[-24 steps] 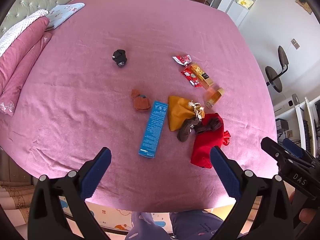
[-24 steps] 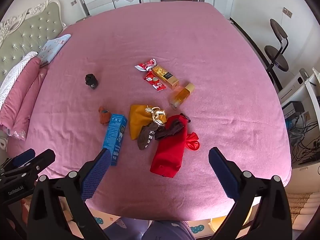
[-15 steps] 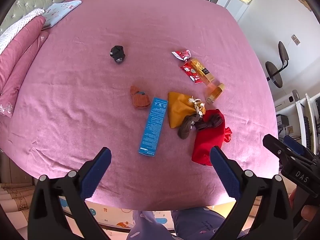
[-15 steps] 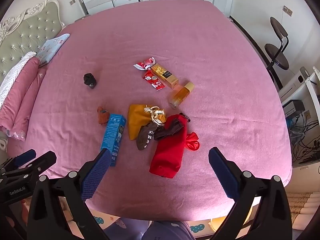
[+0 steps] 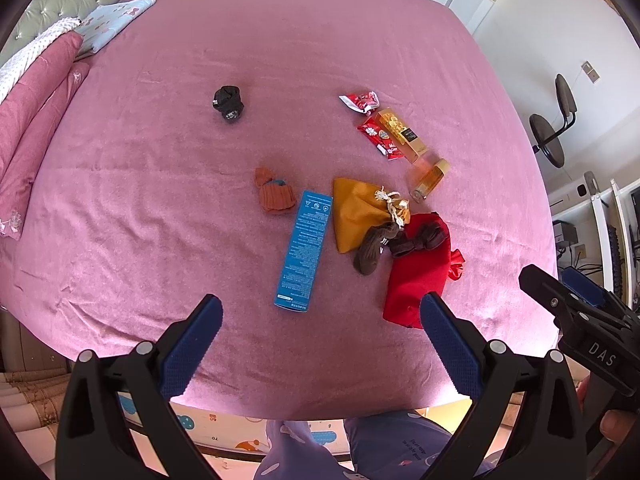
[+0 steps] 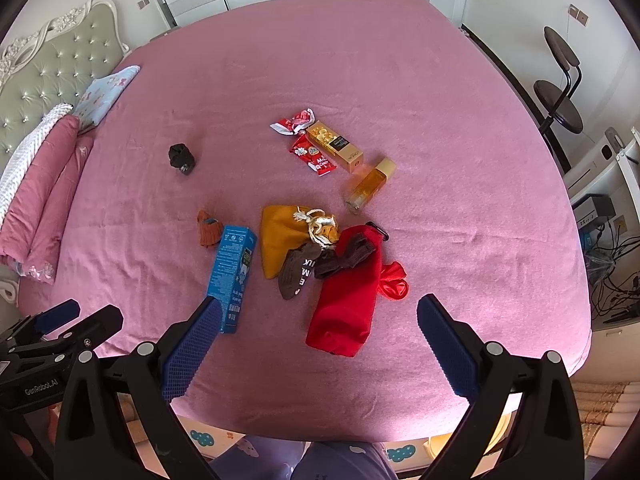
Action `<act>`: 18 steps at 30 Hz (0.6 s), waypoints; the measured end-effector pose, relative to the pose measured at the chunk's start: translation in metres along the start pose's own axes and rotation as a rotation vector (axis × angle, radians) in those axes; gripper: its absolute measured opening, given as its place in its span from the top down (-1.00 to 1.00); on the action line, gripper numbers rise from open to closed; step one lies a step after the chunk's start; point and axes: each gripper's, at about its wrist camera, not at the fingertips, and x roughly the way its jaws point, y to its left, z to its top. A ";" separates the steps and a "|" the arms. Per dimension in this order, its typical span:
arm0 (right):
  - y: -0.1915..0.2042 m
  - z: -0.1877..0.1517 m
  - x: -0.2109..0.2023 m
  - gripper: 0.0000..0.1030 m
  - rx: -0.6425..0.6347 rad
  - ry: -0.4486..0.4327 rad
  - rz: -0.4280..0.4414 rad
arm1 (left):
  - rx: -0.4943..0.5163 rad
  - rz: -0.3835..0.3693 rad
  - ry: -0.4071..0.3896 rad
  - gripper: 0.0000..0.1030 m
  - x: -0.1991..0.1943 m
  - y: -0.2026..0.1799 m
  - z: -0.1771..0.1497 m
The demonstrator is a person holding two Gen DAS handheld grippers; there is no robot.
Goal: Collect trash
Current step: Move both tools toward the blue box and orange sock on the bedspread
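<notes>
Litter lies on a pink bed (image 5: 160, 200): a blue carton (image 5: 304, 246) (image 6: 233, 274), two red wrappers (image 5: 362, 101) (image 5: 379, 136), a gold box (image 5: 402, 134) (image 6: 335, 146), an amber bottle (image 5: 431, 175) (image 6: 370, 185). Beside them lie a yellow drawstring bag (image 5: 354, 212), a red bag (image 5: 418, 268) (image 6: 347, 292), brown socks (image 5: 372, 246), an orange sock (image 5: 274, 196), and a black bundle (image 5: 228, 103). My left gripper (image 5: 320, 314) and right gripper (image 6: 318, 314) are open and empty, held above the bed's near edge.
Pink pillows (image 5: 28, 120) and a blue patterned pillow (image 5: 116, 20) lie at the left by the headboard (image 6: 52, 80). A swivel chair (image 5: 554, 128) and a desk with cables (image 6: 612, 248) stand right of the bed. My legs show below the bed edge.
Both grippers have moved slightly forward over the bed; the items sit a little lower and nearer in view. Nothing on the bed has moved.
</notes>
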 end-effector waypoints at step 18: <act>-0.006 0.001 0.006 -0.83 0.005 0.010 -0.011 | 0.008 -0.008 0.030 -0.91 0.011 -0.005 0.002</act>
